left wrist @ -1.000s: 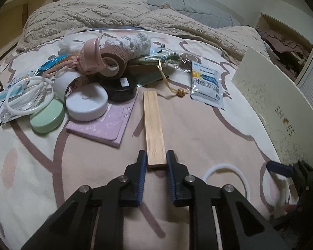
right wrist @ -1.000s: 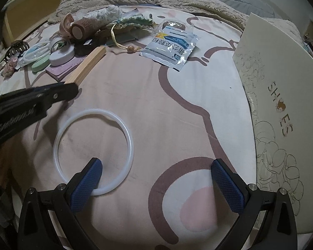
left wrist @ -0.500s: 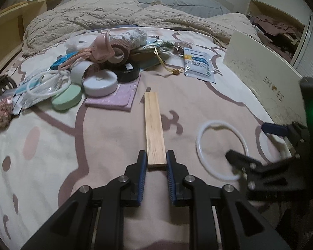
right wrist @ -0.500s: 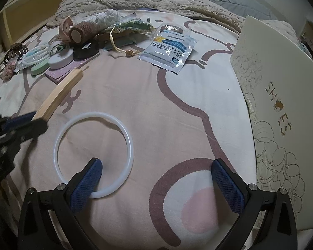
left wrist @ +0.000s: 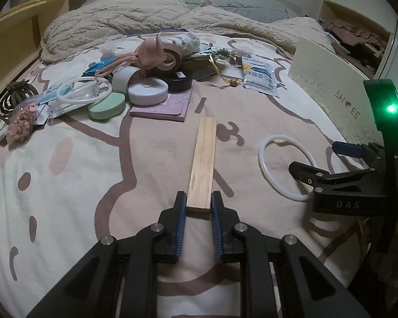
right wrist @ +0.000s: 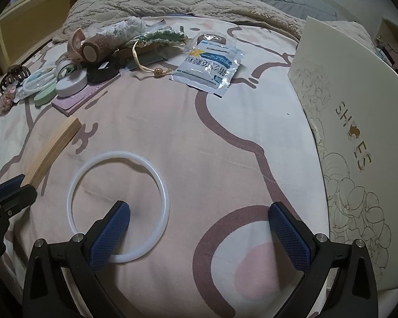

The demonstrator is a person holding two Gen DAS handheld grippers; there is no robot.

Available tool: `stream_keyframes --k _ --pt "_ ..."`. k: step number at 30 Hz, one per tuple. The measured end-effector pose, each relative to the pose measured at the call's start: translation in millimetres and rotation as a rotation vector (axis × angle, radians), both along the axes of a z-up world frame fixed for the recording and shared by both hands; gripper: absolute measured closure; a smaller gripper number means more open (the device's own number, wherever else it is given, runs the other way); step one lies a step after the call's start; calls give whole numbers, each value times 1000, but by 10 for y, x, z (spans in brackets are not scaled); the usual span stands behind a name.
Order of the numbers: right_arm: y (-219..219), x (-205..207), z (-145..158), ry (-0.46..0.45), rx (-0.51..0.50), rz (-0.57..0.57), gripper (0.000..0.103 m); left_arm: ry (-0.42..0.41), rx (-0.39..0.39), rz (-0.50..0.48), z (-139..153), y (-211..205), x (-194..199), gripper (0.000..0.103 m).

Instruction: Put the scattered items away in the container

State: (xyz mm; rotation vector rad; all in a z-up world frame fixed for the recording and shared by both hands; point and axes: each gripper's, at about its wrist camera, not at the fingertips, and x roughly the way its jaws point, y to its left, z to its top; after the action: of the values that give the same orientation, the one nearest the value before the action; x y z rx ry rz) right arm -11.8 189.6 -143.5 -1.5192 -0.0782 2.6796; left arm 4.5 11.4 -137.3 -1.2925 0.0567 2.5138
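My left gripper [left wrist: 198, 206] is shut on the near end of a pale wooden strip [left wrist: 203, 160], which sticks out ahead over the patterned bedspread. The strip [right wrist: 53, 149] also shows at the left of the right wrist view. My right gripper [right wrist: 199, 228] stands wide open just above the bedspread, its left finger inside a white plastic ring [right wrist: 118, 208]. The ring [left wrist: 286, 167] lies flat between both grippers. A cream shoe box lid [right wrist: 355, 143] marked SHOES leans at the right.
A heap of small items lies at the far left: a green round tin [left wrist: 107, 109], a white round case [left wrist: 147, 92], a black tin [left wrist: 180, 80], a tape roll [left wrist: 168, 59], a purple notebook [left wrist: 161, 107]. A blue-and-white sachet [right wrist: 208, 70] lies nearer. Rumpled beige blankets [left wrist: 135, 18] lie behind.
The left gripper has drawn back toward me with the strip, away from the heap. The right gripper has stayed in place over the ring.
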Motion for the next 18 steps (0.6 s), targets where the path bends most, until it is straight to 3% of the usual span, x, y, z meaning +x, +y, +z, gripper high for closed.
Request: stream_keyframes --k 5,9,18 --pt "-4 9 -3 10 3 -5 0 7 -31 37 17 -58 -31 79" --pt "-9 10 -5 7 4 -8 0 27 -79 90 35 -127 -77 54" --pt "-14 21 -5 7 9 -11 0 40 -121 161 19 -209 -299 51"
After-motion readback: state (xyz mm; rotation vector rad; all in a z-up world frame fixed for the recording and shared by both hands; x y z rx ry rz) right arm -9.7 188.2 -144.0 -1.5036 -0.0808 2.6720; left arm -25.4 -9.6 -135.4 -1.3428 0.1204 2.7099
